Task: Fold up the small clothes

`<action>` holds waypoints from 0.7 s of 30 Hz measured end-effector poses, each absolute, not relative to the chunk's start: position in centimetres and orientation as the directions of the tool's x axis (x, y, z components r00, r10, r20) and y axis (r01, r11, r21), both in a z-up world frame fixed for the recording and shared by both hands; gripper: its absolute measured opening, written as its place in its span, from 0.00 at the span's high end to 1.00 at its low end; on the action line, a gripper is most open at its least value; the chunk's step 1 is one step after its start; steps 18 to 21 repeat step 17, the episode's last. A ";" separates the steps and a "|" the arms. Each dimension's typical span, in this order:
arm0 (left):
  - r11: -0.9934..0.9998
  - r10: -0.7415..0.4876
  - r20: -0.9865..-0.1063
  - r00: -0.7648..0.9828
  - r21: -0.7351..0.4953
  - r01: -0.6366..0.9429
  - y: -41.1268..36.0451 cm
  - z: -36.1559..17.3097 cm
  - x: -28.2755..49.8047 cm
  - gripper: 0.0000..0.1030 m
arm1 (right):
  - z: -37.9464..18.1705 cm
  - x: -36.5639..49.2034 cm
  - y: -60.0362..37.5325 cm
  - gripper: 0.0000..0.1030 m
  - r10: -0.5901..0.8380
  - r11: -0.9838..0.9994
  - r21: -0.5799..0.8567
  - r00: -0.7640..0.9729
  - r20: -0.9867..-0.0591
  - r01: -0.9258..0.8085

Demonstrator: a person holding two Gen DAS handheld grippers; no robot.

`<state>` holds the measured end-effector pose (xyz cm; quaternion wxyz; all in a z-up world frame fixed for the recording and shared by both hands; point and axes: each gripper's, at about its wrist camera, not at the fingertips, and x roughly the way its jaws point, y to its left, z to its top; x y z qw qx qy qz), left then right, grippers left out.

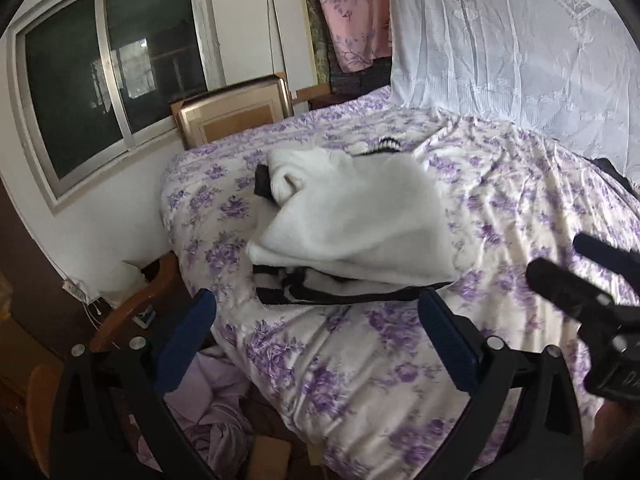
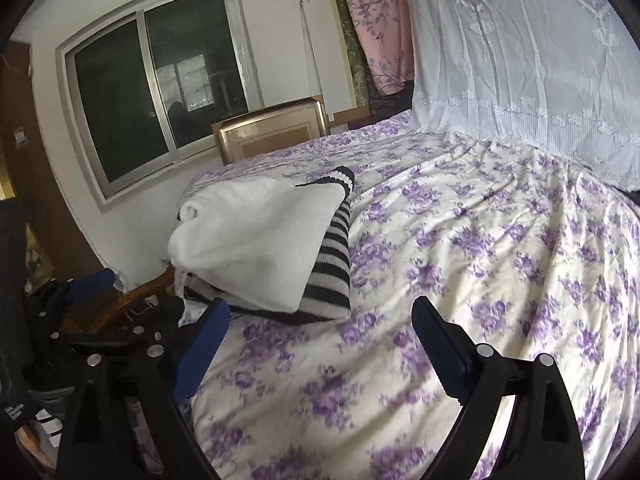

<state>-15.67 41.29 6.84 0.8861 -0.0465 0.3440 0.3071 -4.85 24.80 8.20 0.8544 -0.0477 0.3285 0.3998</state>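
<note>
A flowered bedsheet [image 2: 460,248] covers the bed beside a window [image 2: 152,92] and white curtain [image 2: 520,72]. Folded clothes [image 1: 352,220] lie there; left gripper [image 1: 316,332] and right gripper [image 2: 320,344] gape empty.

Soft daylight; fisheye edges bent, dark; foreground slightly blurred.

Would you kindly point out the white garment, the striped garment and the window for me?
white garment [image 2: 256,240]: right wrist view, middle of its top face.
striped garment [image 2: 334,268]: right wrist view, exposed striped edge beneath the white one.
window [image 1: 92,92]: left wrist view, left dark pane.
</note>
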 end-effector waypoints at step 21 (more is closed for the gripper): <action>0.754 0.607 -0.569 0.554 0.194 -0.627 37.5 10.6 -17.2 0.04 | 9.4 -5.9 22.9 0.09 0.687 0.644 0.211 0.433 -0.584 -0.736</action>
